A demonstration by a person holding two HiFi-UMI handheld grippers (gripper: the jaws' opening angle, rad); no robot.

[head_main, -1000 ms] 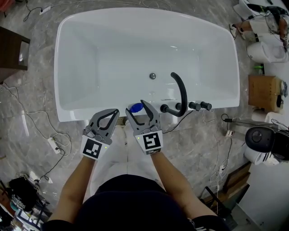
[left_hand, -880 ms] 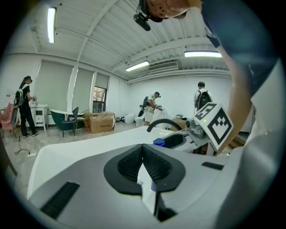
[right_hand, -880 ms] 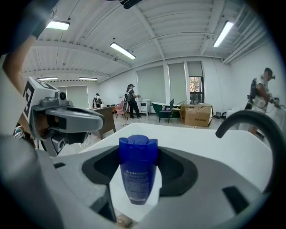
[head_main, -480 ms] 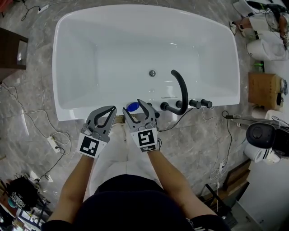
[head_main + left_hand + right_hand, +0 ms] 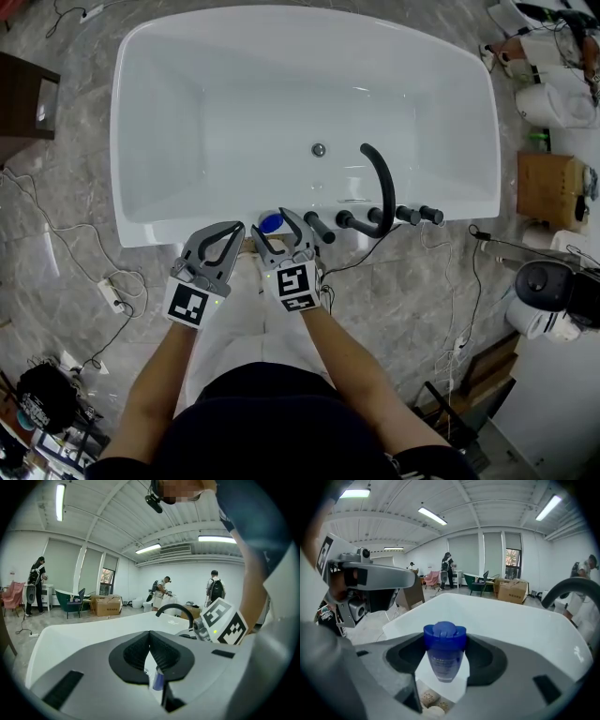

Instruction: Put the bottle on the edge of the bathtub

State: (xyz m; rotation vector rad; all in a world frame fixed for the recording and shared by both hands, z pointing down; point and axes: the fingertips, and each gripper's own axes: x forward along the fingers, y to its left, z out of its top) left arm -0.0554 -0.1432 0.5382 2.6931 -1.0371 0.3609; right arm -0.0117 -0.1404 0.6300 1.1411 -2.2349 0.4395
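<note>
Lowered since a second ago, our right gripper jaws clasp the bottle over the near rim of the bathtub, left gripper clenched empty beside it; releasing off-centre, we could topple it inside.

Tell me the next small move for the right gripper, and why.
Probably ease the right gripper straight down until the bottle stands on the bathtub's near edge, and only then open. Its jaws grip the bottle upright right over that edge, but I can't tell whether the base touches it.
</note>
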